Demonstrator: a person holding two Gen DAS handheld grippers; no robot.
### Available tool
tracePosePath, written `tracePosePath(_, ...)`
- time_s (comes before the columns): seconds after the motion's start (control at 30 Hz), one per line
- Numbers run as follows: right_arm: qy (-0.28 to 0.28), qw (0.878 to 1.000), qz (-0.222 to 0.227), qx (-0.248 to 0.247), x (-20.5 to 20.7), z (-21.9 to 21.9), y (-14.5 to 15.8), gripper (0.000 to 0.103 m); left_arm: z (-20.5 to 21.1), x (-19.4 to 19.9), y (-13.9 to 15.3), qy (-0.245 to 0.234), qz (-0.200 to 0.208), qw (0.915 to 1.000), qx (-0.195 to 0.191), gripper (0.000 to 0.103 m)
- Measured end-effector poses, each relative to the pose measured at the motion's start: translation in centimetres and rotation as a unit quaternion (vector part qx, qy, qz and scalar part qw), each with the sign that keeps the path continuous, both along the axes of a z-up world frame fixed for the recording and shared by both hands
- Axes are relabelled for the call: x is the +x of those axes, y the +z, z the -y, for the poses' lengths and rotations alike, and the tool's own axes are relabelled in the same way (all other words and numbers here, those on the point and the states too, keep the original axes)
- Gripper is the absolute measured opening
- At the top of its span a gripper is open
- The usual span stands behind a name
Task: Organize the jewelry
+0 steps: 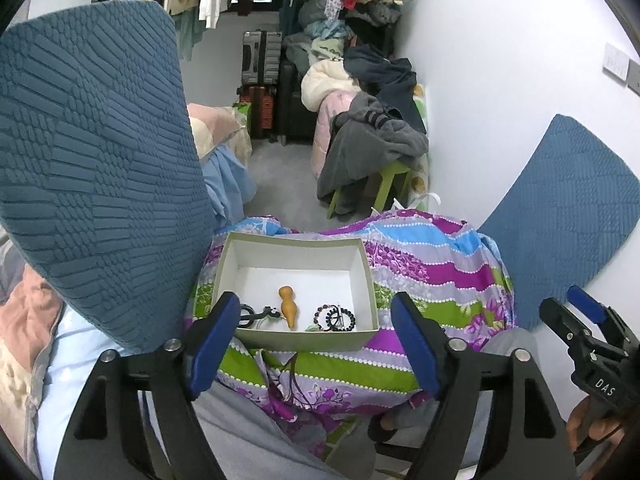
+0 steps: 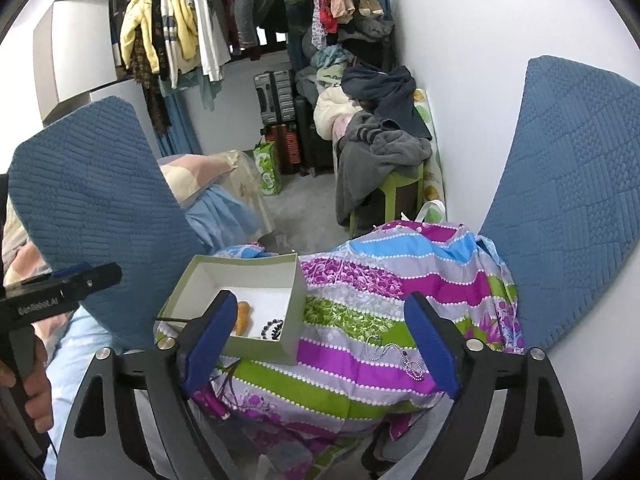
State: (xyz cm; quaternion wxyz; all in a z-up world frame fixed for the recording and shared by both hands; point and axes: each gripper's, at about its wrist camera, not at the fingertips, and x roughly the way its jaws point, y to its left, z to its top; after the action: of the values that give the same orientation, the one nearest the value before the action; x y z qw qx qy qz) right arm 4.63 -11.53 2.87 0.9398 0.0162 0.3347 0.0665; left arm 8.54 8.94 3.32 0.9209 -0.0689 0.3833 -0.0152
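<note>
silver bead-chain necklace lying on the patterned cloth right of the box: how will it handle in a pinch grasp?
The silver bead-chain necklace lies in loose loops on the striped floral cloth, so it is probably floppy and will dangle from one pinch point. Its fine beads look light and possibly slippery. On soft, rumpled fabric, the open right gripper may pinch cloth too.

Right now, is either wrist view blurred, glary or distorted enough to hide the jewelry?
Left wrist: sharp and evenly lit, fisheye bends the edges, beaded bracelet in the white box is legible. Right wrist: equally sharp, no glare, silver chain necklace clear on the floral cloth.
</note>
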Motion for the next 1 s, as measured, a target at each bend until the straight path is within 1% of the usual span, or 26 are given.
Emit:
tracePosePath(0.03,-0.002,1.0,0.001,-0.002,0.0,0.1,0.0,0.095,0.1,-0.1,0.1,0.003,0.001,1.0,0.0,0.08)
tracePosePath(0.13,-0.004,1.0,0.006,-0.004,-0.3,0.6,0.2,0.103,0.2,-0.8,0.4,0.013,0.007,0.9999,0.0,0.081)
tracePosePath(0.37,0.005,1.0,0.006,-0.004,-1.0,0.7,0.1,0.103,0.0,-1.9,0.2,0.023,0.006,0.9997,0.008,0.081)
tracePosePath(0.63,0.013,1.0,0.016,0.005,-1.2,0.1,-0.8,0.103,-0.3,-2.3,-1.5,0.02,-0.004,0.9997,0.012,0.081)
tracePosePath(0.73,0.018,1.0,0.02,0.004,-1.3,-0.1,-1.3,0.103,-0.2,-2.3,-2.0,0.024,-0.003,0.9994,0.023,0.081)
tracePosePath(0.87,0.022,1.0,0.015,-0.005,-1.3,-0.5,-2.1,0.103,-0.3,-2.5,-2.8,0.026,-0.006,0.9996,0.014,0.081)
tracePosePath(1.0,0.022,1.0,0.015,-0.014,-1.2,-0.5,-2.7,0.103,-0.2,-2.4,-3.8,0.019,-0.012,0.9997,0.013,0.081)
